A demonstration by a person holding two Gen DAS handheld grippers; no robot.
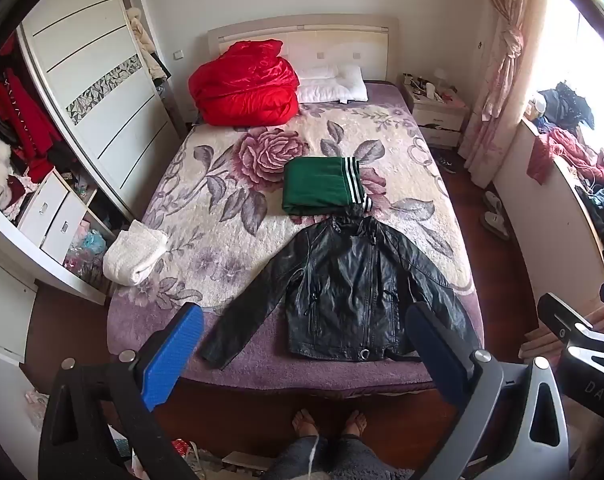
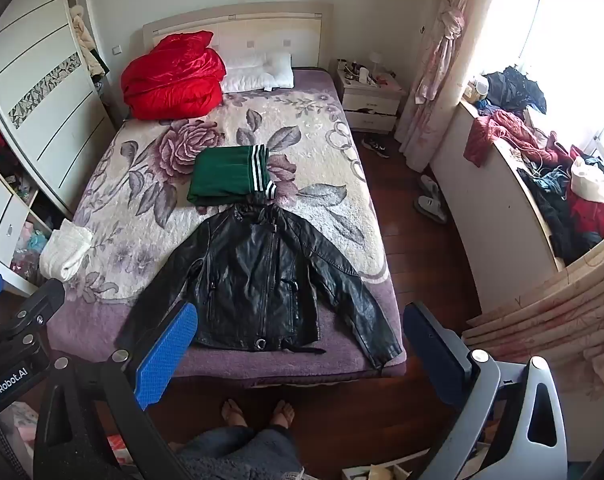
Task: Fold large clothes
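A black jacket (image 1: 343, 292) lies spread flat, sleeves out, at the foot of the bed (image 1: 238, 364), just below a folded green garment (image 1: 317, 190), while the left gripper (image 1: 302, 354) and right gripper (image 2: 298, 350) hover released above the floor, holding nothing.

Both wrist cameras look from the foot of the bed (image 1: 262, 372), high and tilted down, facing the headboard (image 1: 302, 36). The left wrist view stands a little farther left, taking in the open wardrobe (image 1: 26, 160); the right wrist view sits farther right, showing more of the clothes-heaped window ledge (image 2: 501, 184). Neither is close: the whole mattress fits each frame. Both share the black leather jacket (image 1: 341, 292) spread at the near end, the folded green garment (image 2: 230, 180) and the person's bare feet (image 2: 258, 412).
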